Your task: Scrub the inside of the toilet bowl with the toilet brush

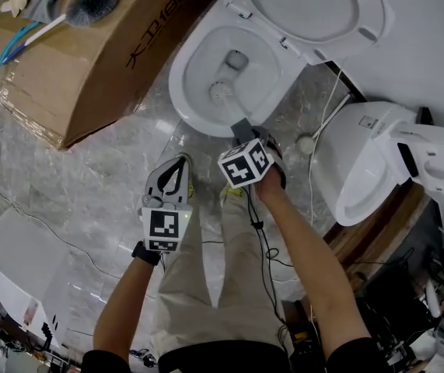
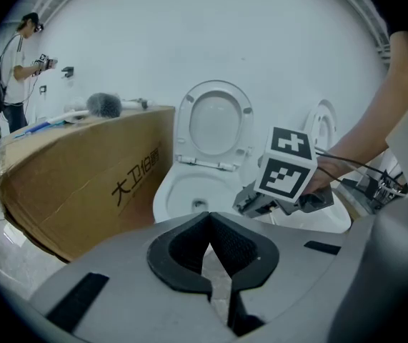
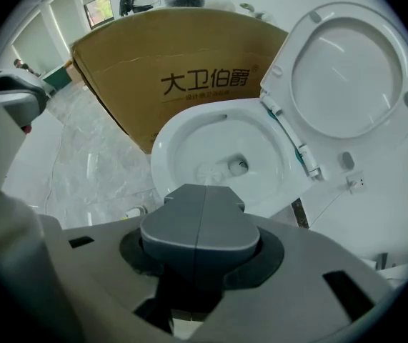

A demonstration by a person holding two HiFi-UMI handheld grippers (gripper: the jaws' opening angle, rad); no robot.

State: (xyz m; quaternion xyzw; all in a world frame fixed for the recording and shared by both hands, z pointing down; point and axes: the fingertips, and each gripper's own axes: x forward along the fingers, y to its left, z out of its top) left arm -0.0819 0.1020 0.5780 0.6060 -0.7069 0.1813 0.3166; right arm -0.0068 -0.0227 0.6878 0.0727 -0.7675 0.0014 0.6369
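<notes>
The white toilet bowl [image 1: 181, 92] stands open with its lid [image 1: 307, 6] tipped back. Inside the bowl, near the drain, sits the white head of the toilet brush [image 1: 220, 92]. My right gripper [image 1: 239, 124] hovers over the bowl's near rim, shut on the brush handle. In the right gripper view the shut grey pads [image 3: 202, 224] hide the handle, and the brush head [image 3: 207, 171] shows past them in the bowl [image 3: 162, 148]. My left gripper [image 1: 181, 162] hangs lower left of the bowl, shut and holding nothing; its tips [image 2: 207, 219] touch.
A large cardboard box [image 1: 89, 61] stands left of the toilet, with a grey brush [image 1: 93, 2] on top. A second toilet [image 1: 361, 169] stands at the right, a white ball-ended stick [image 1: 305, 142] beside it. Cables trail over the marble floor [image 1: 66, 177]. A person [image 2: 18, 56] stands far left.
</notes>
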